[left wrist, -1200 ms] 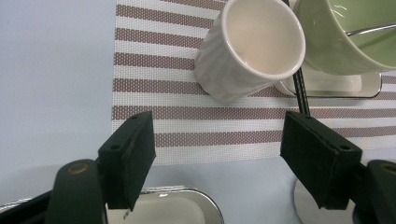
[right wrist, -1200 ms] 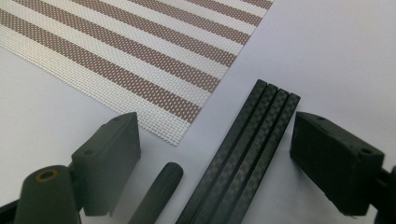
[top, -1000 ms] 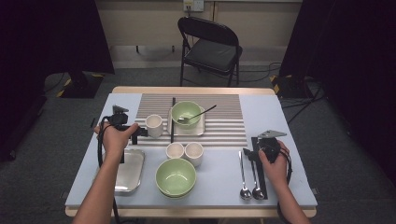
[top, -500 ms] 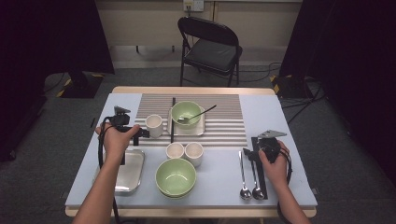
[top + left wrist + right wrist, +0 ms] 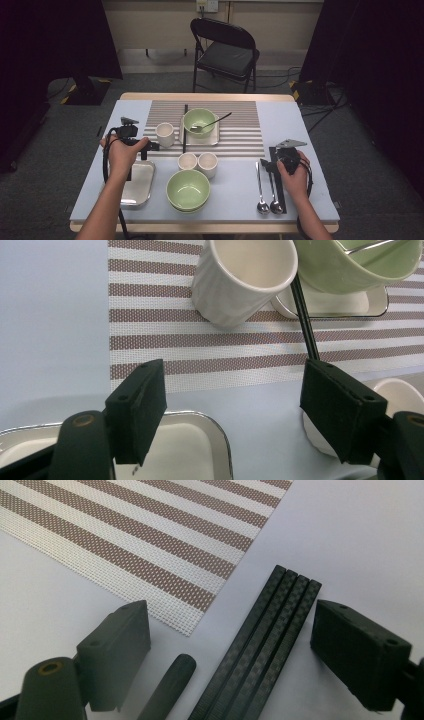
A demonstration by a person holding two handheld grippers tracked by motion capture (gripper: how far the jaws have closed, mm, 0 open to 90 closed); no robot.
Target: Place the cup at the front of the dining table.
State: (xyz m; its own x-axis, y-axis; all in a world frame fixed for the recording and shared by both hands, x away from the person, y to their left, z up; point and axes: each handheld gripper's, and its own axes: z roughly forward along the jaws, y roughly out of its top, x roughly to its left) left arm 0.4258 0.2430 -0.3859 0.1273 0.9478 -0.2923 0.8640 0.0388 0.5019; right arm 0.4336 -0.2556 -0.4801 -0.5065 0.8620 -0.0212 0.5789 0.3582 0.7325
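On the mat (image 5: 205, 127), seen from above, the cup (image 5: 164, 134) stands upright at its left edge; the left gripper (image 5: 149, 146) hovers just beside it.

Left gripper view: jaws spread and empty, the cup (image 5: 243, 277) ahead, ungrasped.

Right gripper view: jaws spread astride black chopsticks (image 5: 260, 645) beside the mat's corner (image 5: 145, 540). The placing looks unfinished.

A folding chair (image 5: 225, 52) stands beyond the far edge of the table (image 5: 295, 122). At the near middle sits a large green bowl (image 5: 188, 190), with two spoons (image 5: 266, 187) lying to its right. On the striped placemat (image 5: 240, 130), a smaller green bowl (image 5: 199, 121) holds a spoon (image 5: 212, 123).
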